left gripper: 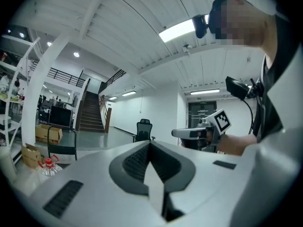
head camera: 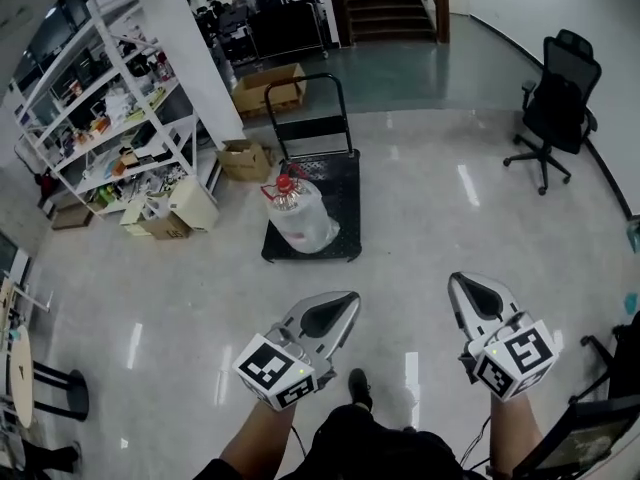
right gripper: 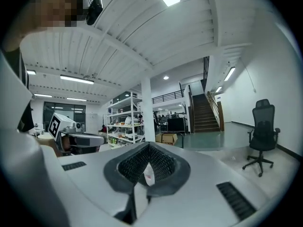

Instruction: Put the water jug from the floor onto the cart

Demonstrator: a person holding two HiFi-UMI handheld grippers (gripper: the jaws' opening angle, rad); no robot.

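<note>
- The clear, red-capped water jug (head camera: 298, 213) sits on the black deck of the cart (head camera: 345, 168), at the deck's near end, toward the 7 o'clock corner as seen from the head view; the cart's upright handle stands at the far end, at 12 o'clock from the jug.
- The cart stands on the glossy floor (head camera: 430, 198), dead ahead at 12 o'clock of the person and well apart from both grippers.
- The left gripper (head camera: 345, 303) is held low in the head view, at 6 o'clock from the cart. Its jaws are pressed together tip to tip with nothing between them.
- The right gripper (head camera: 470, 290) is beside it, at 3 o'clock from the left one. Its jaws are likewise closed and empty.
- Both grippers point level toward the open room, each carried on a bare forearm.
- A black office chair (head camera: 557, 108) stands at 2 o'clock from the cart, near the white wall.
- A white shelving unit (head camera: 110, 118) crowded with goods fills the 10 o'clock side, with cardboard boxes (head camera: 245, 158) on the floor at its foot.
- A staircase (head camera: 385, 3) rises at 12 o'clock, beyond the cart.
</note>
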